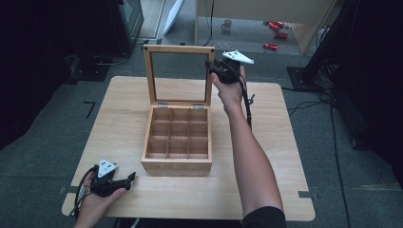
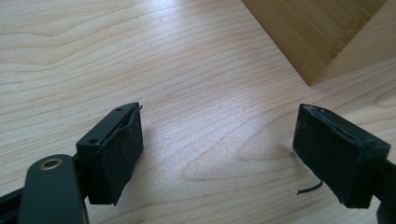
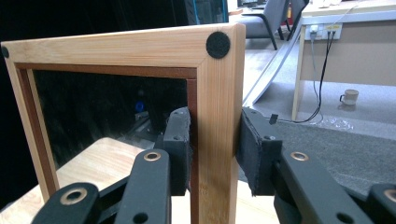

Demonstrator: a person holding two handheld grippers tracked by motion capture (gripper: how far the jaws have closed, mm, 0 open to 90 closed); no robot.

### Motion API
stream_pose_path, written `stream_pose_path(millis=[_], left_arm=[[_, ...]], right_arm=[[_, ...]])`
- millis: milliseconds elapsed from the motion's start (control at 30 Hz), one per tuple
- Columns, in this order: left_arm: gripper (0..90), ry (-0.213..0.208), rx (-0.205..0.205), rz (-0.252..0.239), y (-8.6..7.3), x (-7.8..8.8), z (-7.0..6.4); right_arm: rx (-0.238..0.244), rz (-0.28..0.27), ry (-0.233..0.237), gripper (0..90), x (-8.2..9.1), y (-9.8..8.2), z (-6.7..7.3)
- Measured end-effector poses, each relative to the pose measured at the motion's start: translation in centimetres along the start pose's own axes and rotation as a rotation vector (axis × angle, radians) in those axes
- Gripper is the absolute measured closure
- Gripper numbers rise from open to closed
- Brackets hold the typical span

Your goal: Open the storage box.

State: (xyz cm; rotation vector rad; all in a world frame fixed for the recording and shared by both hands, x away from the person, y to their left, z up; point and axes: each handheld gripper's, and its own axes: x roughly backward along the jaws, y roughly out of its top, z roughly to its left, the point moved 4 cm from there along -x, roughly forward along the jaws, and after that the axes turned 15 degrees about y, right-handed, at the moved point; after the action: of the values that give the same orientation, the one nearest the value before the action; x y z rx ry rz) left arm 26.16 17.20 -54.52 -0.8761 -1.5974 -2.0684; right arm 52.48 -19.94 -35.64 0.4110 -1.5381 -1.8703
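Right gripper (image 3: 214,149): clamped on the lid (image 3: 217,116), 1 pad on each face of the frame's side rail, below the black felt dot (image 3: 218,45) at the corner.
Right gripper, from above: it (image 1: 215,69) sits at the right edge of the lid (image 1: 179,49), the hand reaching far over the table.
Lid: upright, hinged at the back of the box (image 1: 177,165), its pane a clear window in a wooden frame.
Box: mid-table, open, with 9 empty compartments in 3 rows of 3.
Left gripper (image 2: 219,149): jaws wide apart, nothing between them, low over the bare table (image 2: 140,56), a corner of the box (image 2: 322,32) just ahead.
Left gripper, from above: it (image 1: 128,178) rests near the table's front left corner, just beside the box and apart from it.
Step in hand: swinging the lid on its hinges, as I judge it; which way cannot be told.
Doing it well: keep the pads square on the rail and follow the hinge arc, not a straight line, so the rail does not twist out of the grip.
Risk: the box is light and may slide or tip; the left gripper is near enough to steady its front wall.
Finish: ease the lid to its stop, then let go.
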Motion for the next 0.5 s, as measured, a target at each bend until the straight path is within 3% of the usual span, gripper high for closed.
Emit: stream_pose_path(millis=[233,500], left_arm=[[16.5,0.006,-0.006,0.002,0.0,0.0,-0.09],[15.7,0.016,-0.02,0.004,0.01,-0.05,-0.25]], right_arm=[[-0.038,-0.024,-0.019,67.2,-0.81,-0.22,-0.63],[-0.024,-0.026,-0.016,67.1,-0.68,-0.25,-0.57]])
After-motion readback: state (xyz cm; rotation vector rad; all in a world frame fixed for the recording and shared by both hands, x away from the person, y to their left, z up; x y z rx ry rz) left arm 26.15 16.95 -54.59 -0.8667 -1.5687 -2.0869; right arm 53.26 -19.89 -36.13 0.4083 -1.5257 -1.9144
